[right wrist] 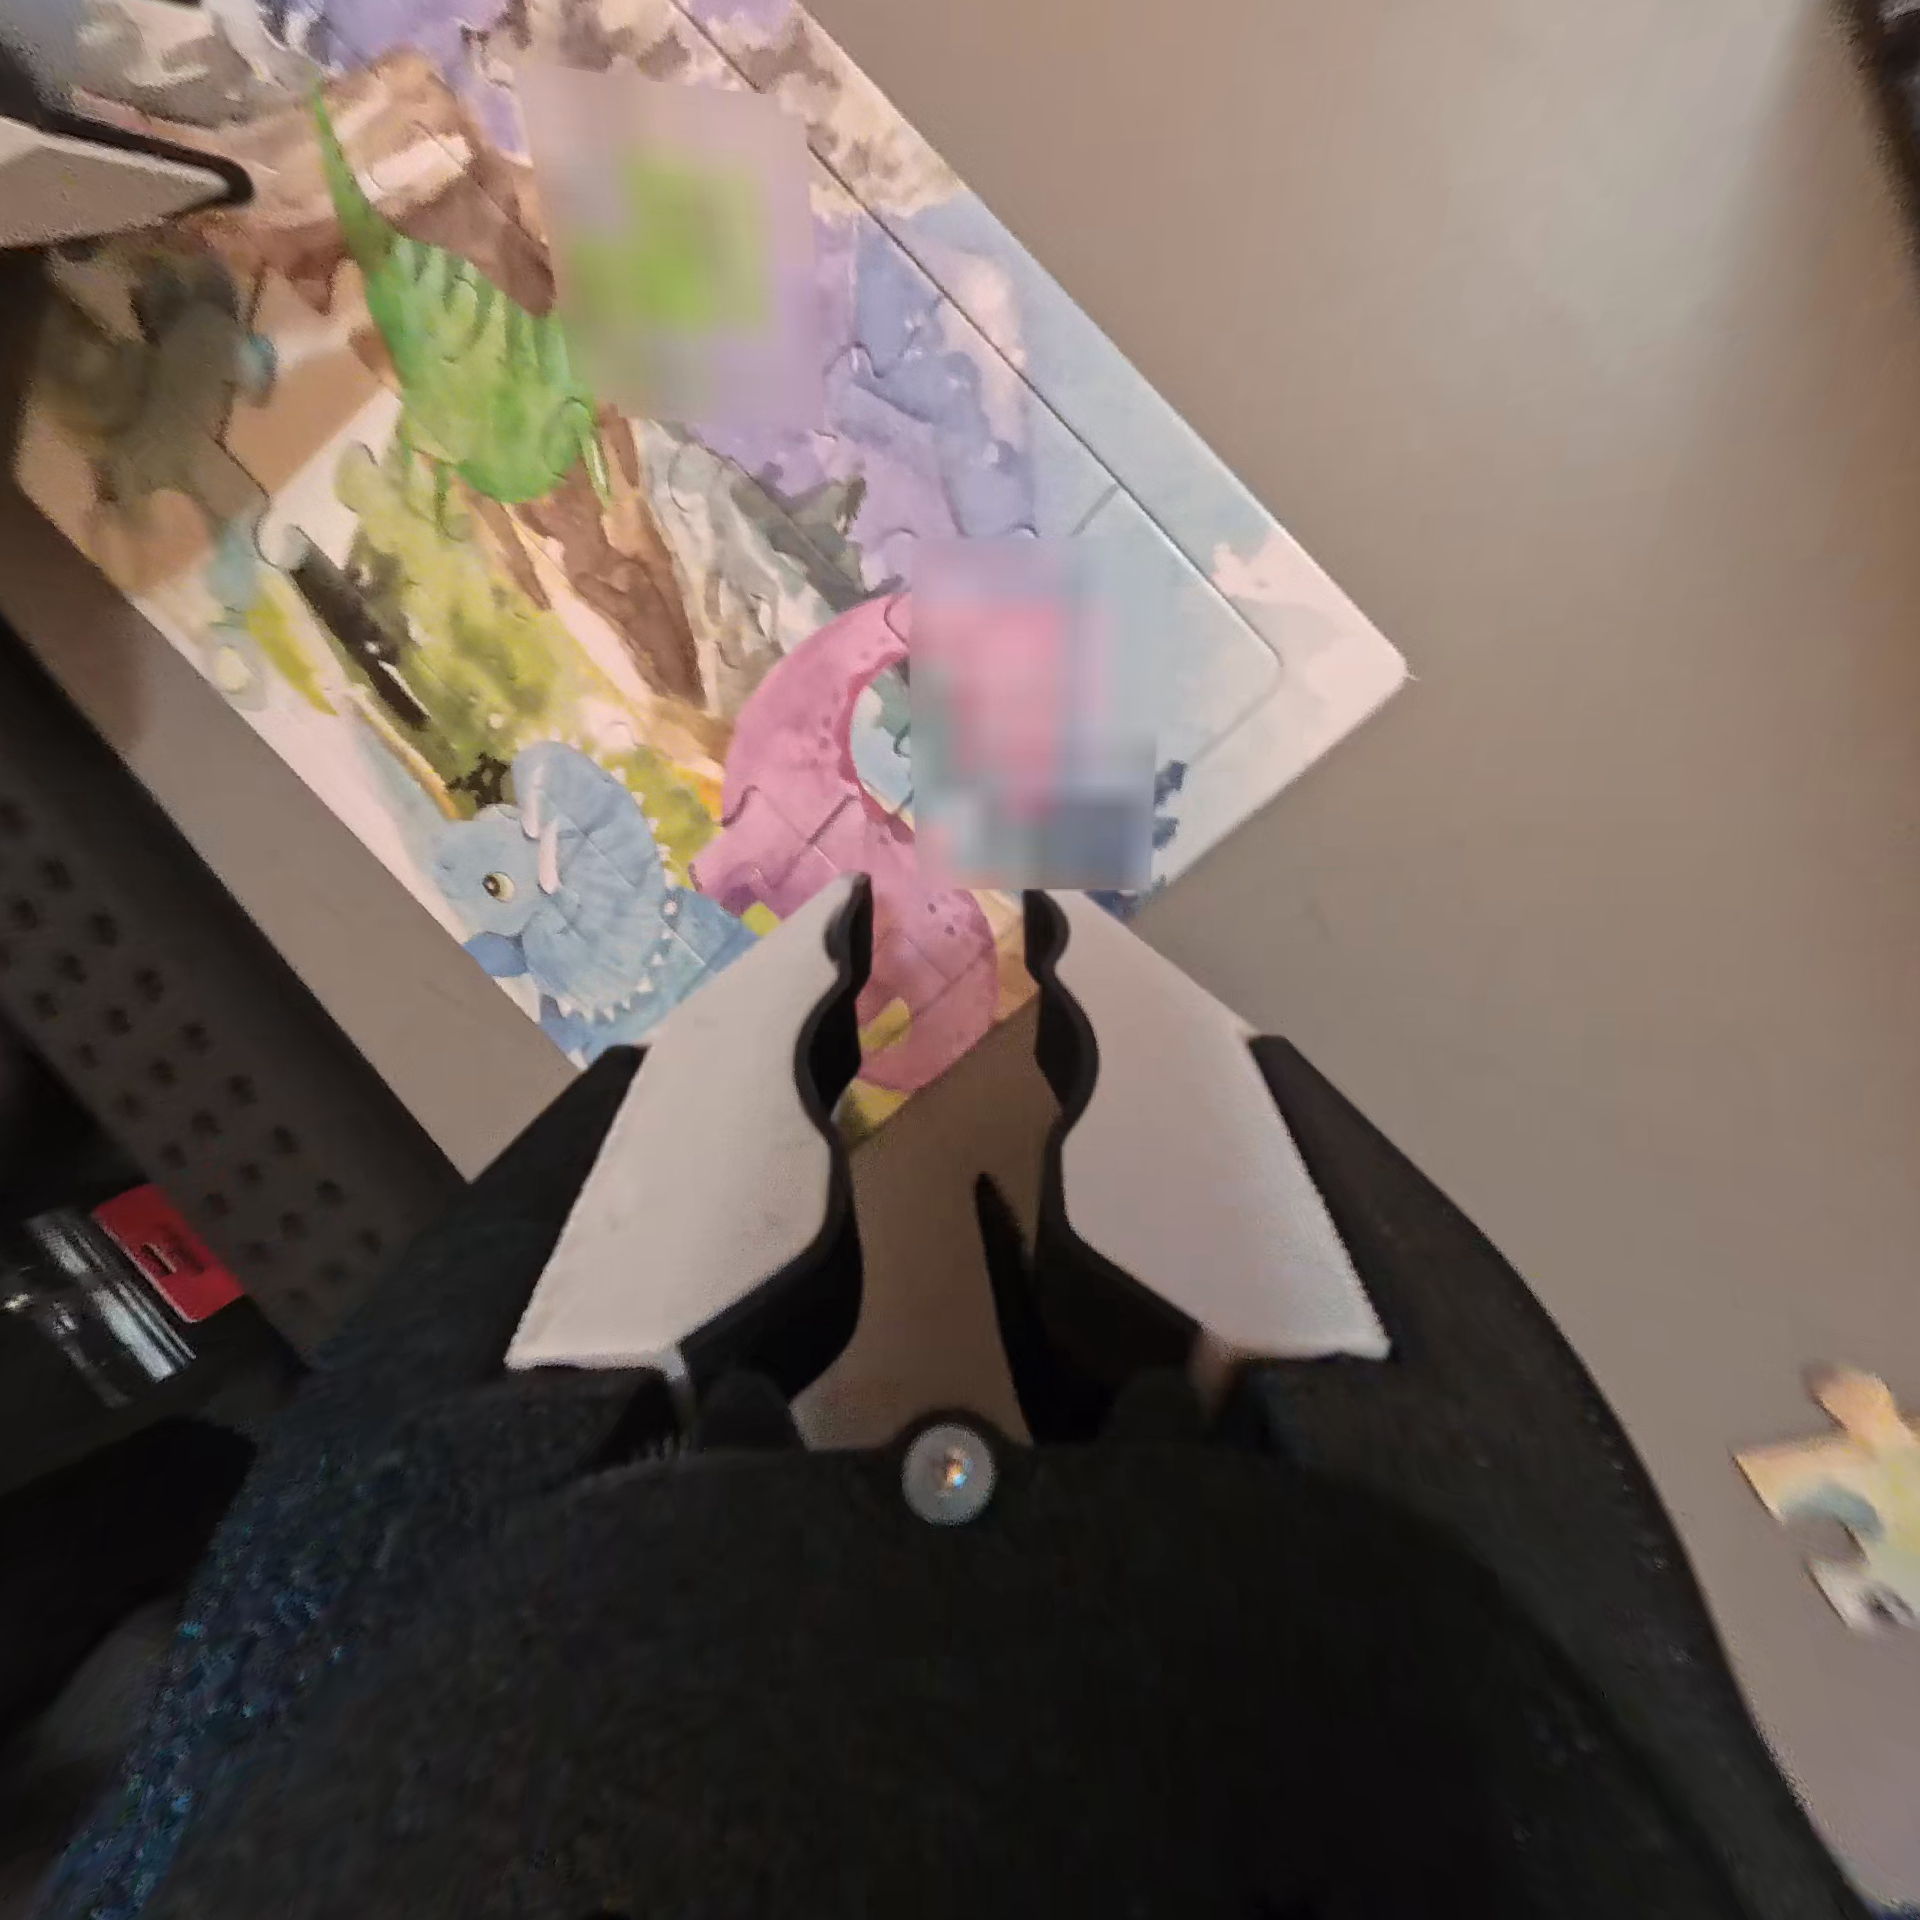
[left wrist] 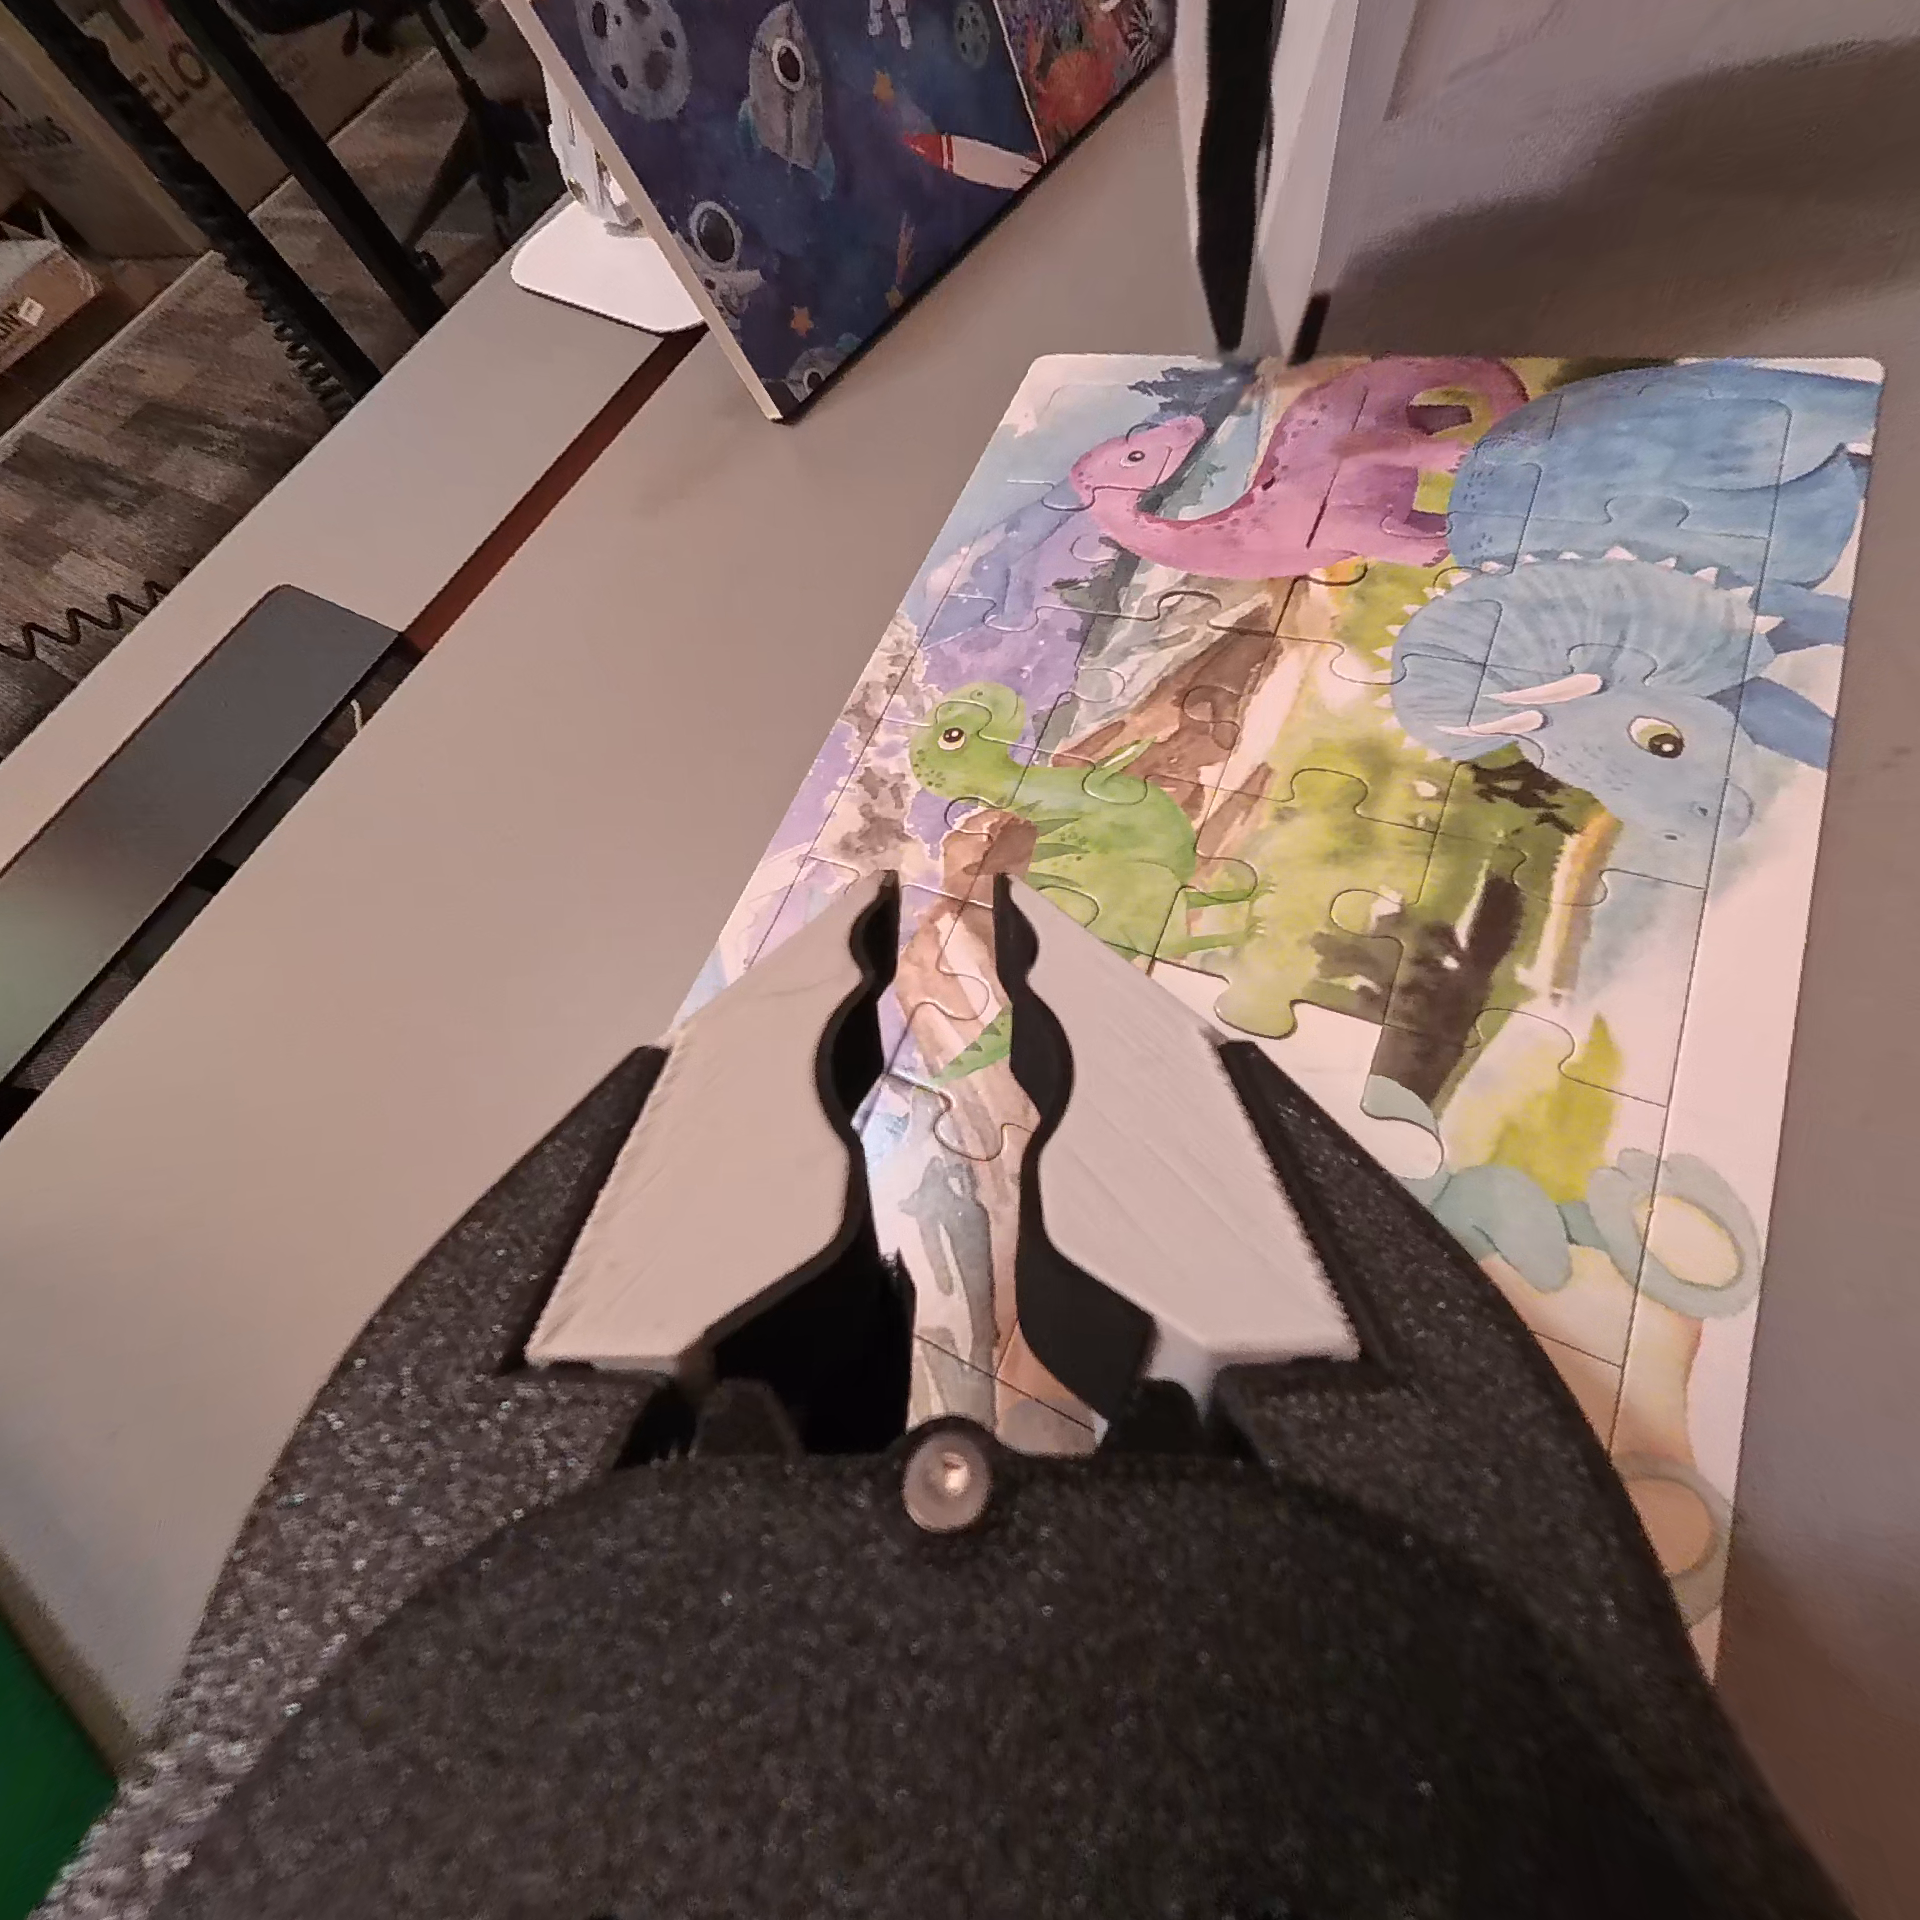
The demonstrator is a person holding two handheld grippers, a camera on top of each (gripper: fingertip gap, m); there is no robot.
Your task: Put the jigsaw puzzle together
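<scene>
1. The jigsaw puzzle (left wrist: pixel 1351 790) lies flat on the grey surface (left wrist: pixel 468 727), nearly whole, with a pale gap at its middle.
2. Left hand-held gripper (left wrist: pixel 943 883) hovers over the puzzle's near edge, slightly parted, empty.
3. Right hand-held gripper (right wrist: pixel 945 899) hangs over the puzzle's corner, parted, empty.
4. A loose piece (right wrist: pixel 1844 1496) lies well apart from the puzzle, likely next.
5. A space-themed box (left wrist: pixel 831 177) stands beyond the puzzle, out of the way.

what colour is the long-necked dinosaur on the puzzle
Pink-purple long-necked dinosaur, clearest in the left wrist view.

The left gripper (left wrist: pixel 943 883) hovers with jaws parted over the dinosaur jigsaw puzzle (left wrist: pixel 1351 790) on the grey table (left wrist: pixel 468 883); a space-patterned box (left wrist: pixel 790 177) stands beyond.
</scene>
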